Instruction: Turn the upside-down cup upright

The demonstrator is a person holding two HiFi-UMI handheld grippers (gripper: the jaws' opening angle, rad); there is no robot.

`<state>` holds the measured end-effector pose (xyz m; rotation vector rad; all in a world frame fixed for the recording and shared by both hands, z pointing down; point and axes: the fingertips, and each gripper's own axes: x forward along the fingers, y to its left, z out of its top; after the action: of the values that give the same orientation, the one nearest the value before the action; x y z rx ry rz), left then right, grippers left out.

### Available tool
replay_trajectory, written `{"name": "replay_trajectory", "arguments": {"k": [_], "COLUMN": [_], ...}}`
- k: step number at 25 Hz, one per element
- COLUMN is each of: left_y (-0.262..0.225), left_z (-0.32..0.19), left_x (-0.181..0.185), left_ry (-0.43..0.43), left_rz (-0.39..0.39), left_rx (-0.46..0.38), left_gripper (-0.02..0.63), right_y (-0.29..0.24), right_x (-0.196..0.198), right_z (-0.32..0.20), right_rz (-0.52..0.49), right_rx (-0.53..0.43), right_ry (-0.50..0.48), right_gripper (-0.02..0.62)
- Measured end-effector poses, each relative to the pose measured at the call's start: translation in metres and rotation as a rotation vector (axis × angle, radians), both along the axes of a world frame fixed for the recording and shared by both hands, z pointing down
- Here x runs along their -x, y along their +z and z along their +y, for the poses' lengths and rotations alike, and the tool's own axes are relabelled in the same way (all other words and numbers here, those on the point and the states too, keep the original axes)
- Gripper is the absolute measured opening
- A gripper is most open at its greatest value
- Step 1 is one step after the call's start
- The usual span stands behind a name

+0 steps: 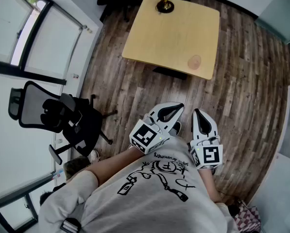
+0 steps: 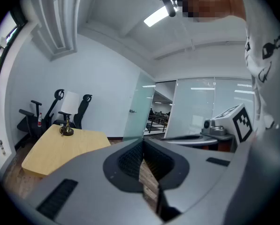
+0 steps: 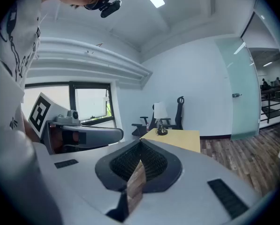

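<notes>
A pale pink translucent cup [image 1: 195, 61] stands on the light wooden table [image 1: 159, 38], close to its near right corner and well apart from both tools. From the head view, almost straight above, it reads as a rounded oval, so its long axis runs up from the tabletop. Which end is uppermost cannot be told.

A lamp with a white shade and brass base [image 1: 164, 3] sits at the table's far edge, left of the middle.

The left tool [image 1: 178, 109] and right tool [image 1: 198, 112] hang side by side close to the person's body, over the dark wood-plank floor [image 1: 242, 81], pointing toward the table. A black mesh office chair [image 1: 52, 115] stands off to the left.

Only the head view shows the cup. The left gripper view shows the left tool [image 2: 143, 145] pressed together on nothing, with the table [image 2: 60, 149] and lamp [image 2: 67, 123] beyond. The right gripper view shows the right tool [image 3: 140, 146] likewise pressed together and empty, plus a frosted glass door [image 3: 243, 88].
</notes>
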<state>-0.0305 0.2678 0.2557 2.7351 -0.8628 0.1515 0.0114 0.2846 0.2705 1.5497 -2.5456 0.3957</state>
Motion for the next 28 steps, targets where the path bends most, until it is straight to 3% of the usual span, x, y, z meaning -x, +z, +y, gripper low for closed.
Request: {"name": "replay_trajectory", "arguments": {"k": [17,28], "left_y": [0.010,0.019], "left_z": [0.001,-0.070], "left_x": [-0.024,-0.022], "left_ry": [-0.055,-0.044], "left_rz": [-0.011,0.002], "left_rx": [0.024,0.028], "left_gripper": [0.009,0.009], "right_y": [0.013,0.014], "right_x": [-0.027,-0.024], "right_z": [-0.002,-0.069], "right_rz": [-0.016,-0.012], "right_rx": [0.026,0.009], "right_ry": [-0.037,-0.040], "right_gripper": [0.023,0.024]}}
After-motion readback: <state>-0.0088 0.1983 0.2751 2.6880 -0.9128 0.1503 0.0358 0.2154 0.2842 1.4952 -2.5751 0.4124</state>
